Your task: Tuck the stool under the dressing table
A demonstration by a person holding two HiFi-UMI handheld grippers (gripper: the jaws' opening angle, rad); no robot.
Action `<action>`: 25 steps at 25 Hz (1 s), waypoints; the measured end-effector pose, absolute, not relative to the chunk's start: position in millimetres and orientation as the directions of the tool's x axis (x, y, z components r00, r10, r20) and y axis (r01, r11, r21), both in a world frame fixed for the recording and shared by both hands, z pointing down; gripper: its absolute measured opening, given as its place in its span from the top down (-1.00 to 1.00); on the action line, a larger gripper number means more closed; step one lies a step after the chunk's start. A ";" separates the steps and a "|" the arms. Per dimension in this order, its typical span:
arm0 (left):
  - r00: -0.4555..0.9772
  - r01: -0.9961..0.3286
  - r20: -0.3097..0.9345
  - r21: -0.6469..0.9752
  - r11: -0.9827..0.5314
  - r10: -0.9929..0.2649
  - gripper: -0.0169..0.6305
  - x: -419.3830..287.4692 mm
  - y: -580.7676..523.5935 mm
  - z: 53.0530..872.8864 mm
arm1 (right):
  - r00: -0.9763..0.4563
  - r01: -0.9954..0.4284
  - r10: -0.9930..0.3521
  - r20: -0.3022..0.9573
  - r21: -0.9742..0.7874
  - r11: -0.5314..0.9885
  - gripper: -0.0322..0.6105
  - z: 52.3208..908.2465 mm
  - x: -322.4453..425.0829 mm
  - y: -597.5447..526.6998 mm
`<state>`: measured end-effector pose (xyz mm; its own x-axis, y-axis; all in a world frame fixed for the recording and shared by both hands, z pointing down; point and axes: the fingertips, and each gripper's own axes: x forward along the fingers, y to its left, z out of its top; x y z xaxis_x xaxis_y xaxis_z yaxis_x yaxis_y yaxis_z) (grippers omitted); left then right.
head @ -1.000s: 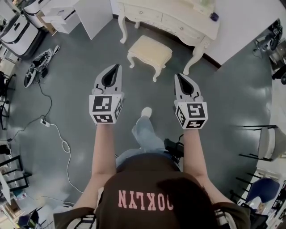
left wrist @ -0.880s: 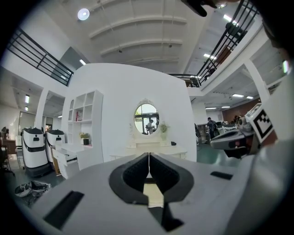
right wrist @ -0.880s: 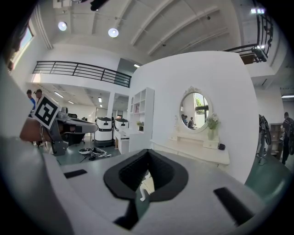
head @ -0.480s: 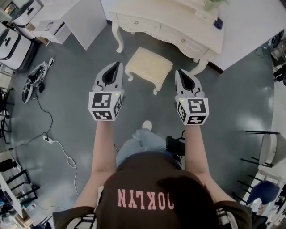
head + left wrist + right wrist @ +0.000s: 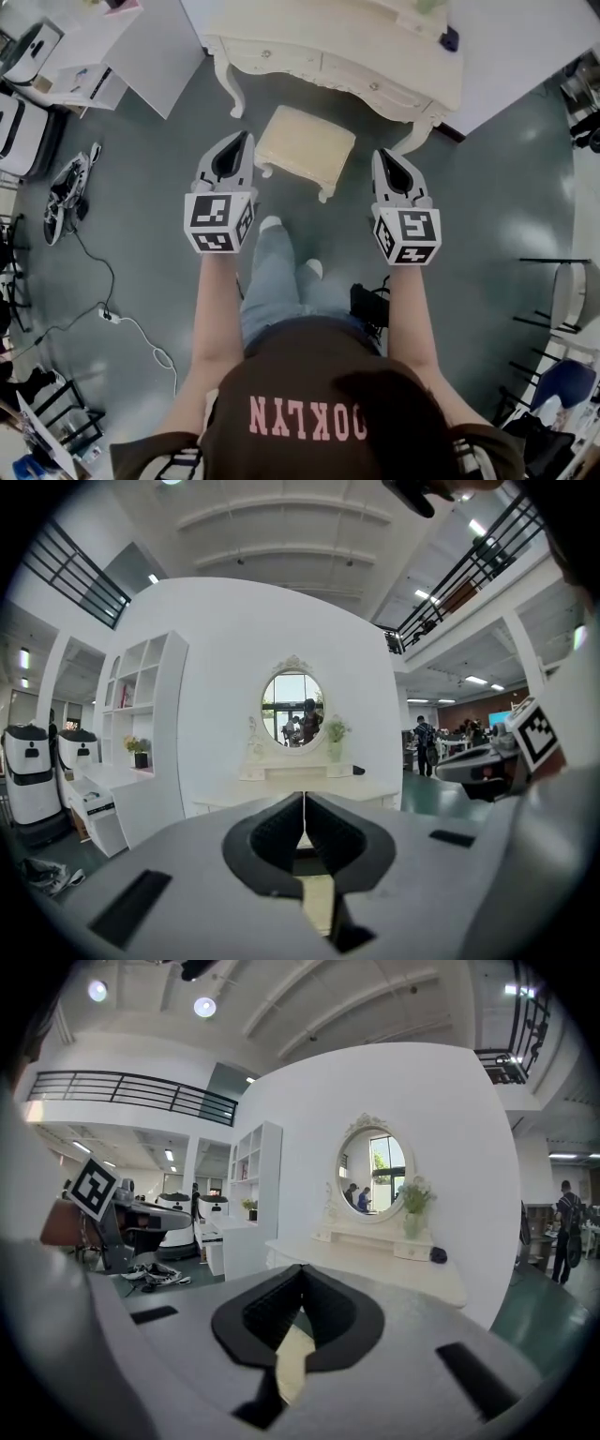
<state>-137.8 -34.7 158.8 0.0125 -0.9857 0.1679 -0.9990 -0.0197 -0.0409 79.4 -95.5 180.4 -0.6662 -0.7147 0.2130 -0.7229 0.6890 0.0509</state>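
Observation:
A cream padded stool [image 5: 306, 146] stands on the grey floor just in front of the cream dressing table [image 5: 347, 47], outside its knee gap. My left gripper [image 5: 245, 138] hangs in the air at the stool's left side, shut and holding nothing. At the stool's right, my right gripper [image 5: 383, 154] is likewise shut and empty. Neither touches the stool. In the left gripper view the shut left gripper [image 5: 303, 796] points at the table [image 5: 300, 794] and its oval mirror [image 5: 292, 707]. The right gripper view shows the shut right gripper [image 5: 301, 1267] and the table [image 5: 394, 1274].
A white panel [image 5: 155, 52] and shelving stand left of the table. Cables [image 5: 122, 323] and shoes [image 5: 64, 192] lie on the floor at left. Black chair frames [image 5: 553, 295] stand at right. The person's legs [image 5: 272, 277] are just behind the stool.
The person has walked forward: the stool and table have come nearer, and both shut grippers now flank the stool instead of trailing behind it.

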 end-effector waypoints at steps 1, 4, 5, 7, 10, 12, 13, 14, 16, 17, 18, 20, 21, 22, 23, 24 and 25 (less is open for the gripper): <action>0.021 -0.999 0.172 -0.041 -0.028 -0.985 0.93 -141.0 -43.1 161.0 | -0.655 -0.734 -0.724 0.216 0.047 0.677 0.90 183.1 79.8 -100.9; 0.053 -0.997 0.181 -0.041 -0.061 -0.982 0.93 -150.7 -72.0 165.4 | -0.613 -0.772 -0.757 0.227 0.035 0.635 0.90 189.8 80.9 -120.4; 0.065 -0.996 0.183 -0.040 -0.074 -0.981 0.93 -154.1 -82.3 166.7 | -0.599 -0.783 -0.767 0.231 0.032 0.621 0.90 191.5 80.5 -128.0; 0.089 -0.994 0.189 -0.039 -0.098 -0.978 0.93 -162.7 -104.4 168.9 | -0.572 -0.804 -0.786 0.235 0.028 0.594 0.90 193.1 76.6 -144.8; 0.130 -0.989 0.201 -0.039 -0.141 -0.971 0.93 -179.8 -140.3 173.0 | -0.521 -0.839 -0.820 0.239 0.032 0.543 0.90 194.0 65.8 -170.6; 0.158 -0.985 0.210 -0.035 -0.169 -0.965 0.93 -192.6 -164.4 176.6 | -0.485 -0.861 -0.839 0.245 0.031 0.507 0.90 196.0 58.2 -186.7; 0.173 -0.982 0.214 -0.032 -0.184 -0.961 0.93 -198.4 -176.8 178.5 | -0.470 -0.871 -0.847 0.248 0.025 0.490 0.90 197.5 54.9 -195.0; 0.190 -0.979 0.217 -0.028 -0.201 -0.957 0.93 -203.6 -189.5 180.2 | -0.454 -0.881 -0.855 0.251 0.018 0.473 0.90 199.1 51.9 -203.7; 0.226 -0.971 0.223 -0.022 -0.237 -0.948 0.93 -213.2 -215.0 183.5 | -0.424 -0.898 -0.868 0.258 0.007 0.441 0.90 202.3 45.2 -221.0; 0.244 -0.967 0.229 -0.019 -0.255 -0.943 0.93 -218.0 -227.1 185.5 | -0.411 -0.904 -0.873 0.263 0.006 0.428 0.90 204.0 40.7 -228.8; 0.261 -0.962 0.235 -0.016 -0.273 -0.936 0.93 -222.8 -238.4 188.0 | -0.401 -0.908 -0.876 0.269 0.008 0.418 0.90 206.0 35.6 -235.7; 0.294 -0.952 0.250 -0.004 -0.305 -0.922 0.93 -231.4 -258.2 194.8 | -0.381 -0.915 -0.880 0.284 0.023 0.404 0.90 210.5 25.7 -246.6; 0.308 -0.948 0.256 0.003 -0.318 -0.916 0.93 -235.0 -266.7 199.0 | -0.369 -0.918 -0.882 0.293 0.032 0.395 0.90 213.0 22.1 -251.0; 0.317 -0.945 0.262 0.009 -0.326 -0.911 0.93 -238.3 -274.4 203.3 | -0.357 -0.922 -0.884 0.302 0.039 0.385 0.90 215.5 19.5 -255.1; 0.324 -0.943 0.266 0.016 -0.332 -0.908 0.93 -241.2 -281.2 207.6 | -0.345 -0.926 -0.886 0.309 0.045 0.376 0.90 218.2 17.7 -258.8; 0.332 -0.941 0.268 0.025 -0.338 -0.904 0.93 -243.3 -286.7 212.1 | -0.334 -0.929 -0.888 0.317 0.049 0.368 0.90 220.9 16.4 -261.6; 0.341 -0.938 0.270 0.036 -0.345 -0.900 0.93 -244.4 -290.5 216.7 | -0.327 -0.930 -0.887 0.325 0.053 0.362 0.90 223.9 15.6 -263.2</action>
<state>-244.4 -290.5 216.7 0.3413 -0.9003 0.2702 -0.9380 -0.3449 0.0357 15.6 -263.2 223.9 -0.3271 -0.8873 0.3252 -0.9305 0.3625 0.0531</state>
